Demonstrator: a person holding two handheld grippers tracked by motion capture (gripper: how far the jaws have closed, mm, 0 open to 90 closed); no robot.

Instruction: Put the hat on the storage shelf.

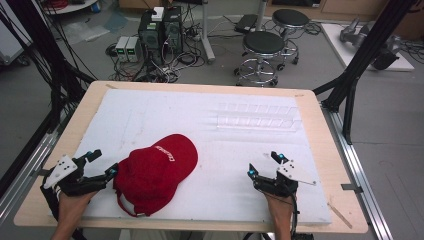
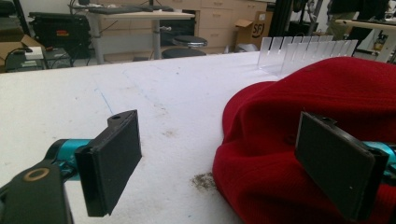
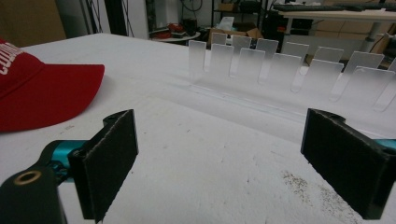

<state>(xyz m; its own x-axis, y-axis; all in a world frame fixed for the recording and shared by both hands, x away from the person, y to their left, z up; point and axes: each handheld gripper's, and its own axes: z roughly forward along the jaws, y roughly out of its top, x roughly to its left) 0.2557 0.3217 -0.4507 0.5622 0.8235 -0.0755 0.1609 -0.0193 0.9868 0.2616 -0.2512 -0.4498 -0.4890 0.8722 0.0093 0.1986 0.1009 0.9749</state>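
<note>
Beside the red cap [image 1: 156, 170], which lies on the white mat [image 1: 210, 130], the left gripper [image 1: 102, 165] gapes at its back edge; closing there could pinch only loose fabric and drag it. Right of the cap, the right gripper [image 1: 265, 165] waits released

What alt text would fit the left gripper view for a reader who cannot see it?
Two black open jaws of the left gripper frame the edge of a red cap lying on a white table; one jaw overlaps the cap. A clear plastic rack stands behind the cap.
</note>
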